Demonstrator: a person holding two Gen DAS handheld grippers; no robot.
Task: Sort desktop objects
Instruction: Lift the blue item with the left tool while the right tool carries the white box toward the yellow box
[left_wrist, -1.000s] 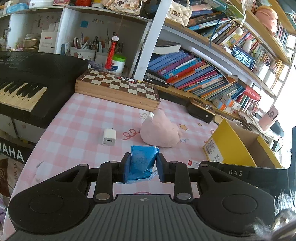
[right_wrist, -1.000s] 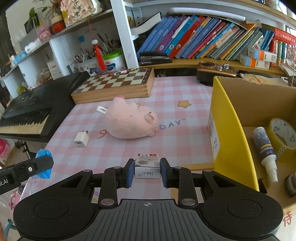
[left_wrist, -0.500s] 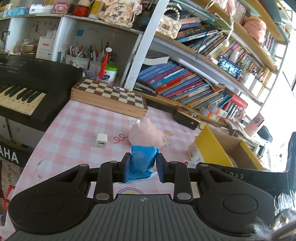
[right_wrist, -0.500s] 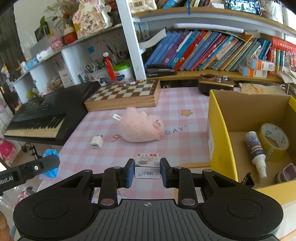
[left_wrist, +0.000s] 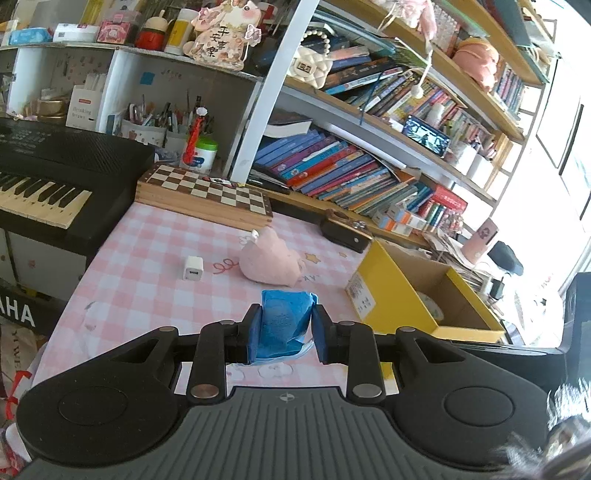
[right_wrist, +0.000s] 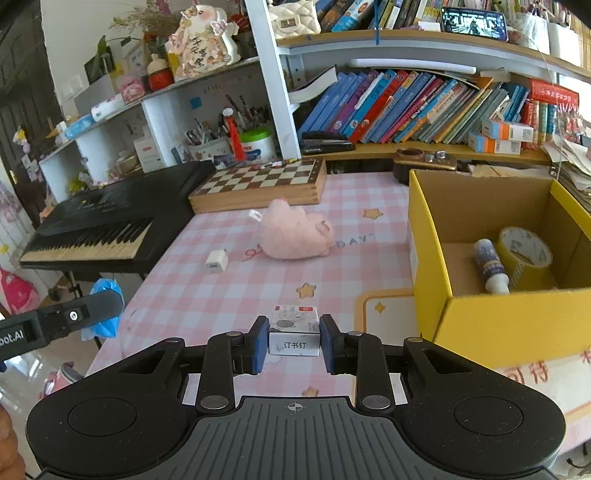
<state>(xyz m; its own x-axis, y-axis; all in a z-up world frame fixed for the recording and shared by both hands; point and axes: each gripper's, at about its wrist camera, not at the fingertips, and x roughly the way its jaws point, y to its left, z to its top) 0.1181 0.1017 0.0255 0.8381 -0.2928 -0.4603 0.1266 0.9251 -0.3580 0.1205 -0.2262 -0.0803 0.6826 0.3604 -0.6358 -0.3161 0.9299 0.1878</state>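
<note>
My left gripper (left_wrist: 285, 330) is shut on a blue tissue pack (left_wrist: 283, 320), held above the near edge of the pink checked tablecloth (left_wrist: 147, 273). My right gripper (right_wrist: 294, 340) is shut on a small white staple box (right_wrist: 294, 331), lifted over the cloth just left of the yellow cardboard box (right_wrist: 428, 258). That box holds a roll of tape (right_wrist: 524, 254) and a small white bottle (right_wrist: 490, 264). A pink plush toy (left_wrist: 269, 258) and a white charger plug (left_wrist: 193, 268) lie on the cloth. The left gripper with its blue pack (right_wrist: 105, 308) shows at the left of the right wrist view.
A wooden chessboard (left_wrist: 207, 194) lies at the back of the table. A black keyboard (left_wrist: 48, 184) stands at the left. A dark brown case (left_wrist: 345, 234) sits by the bookshelf (left_wrist: 369, 177). Pen cups (right_wrist: 229, 144) stand behind the chessboard.
Both grippers have risen and drawn back from the table with their loads still held. More of the shelves and the inside of the yellow box now shows.
</note>
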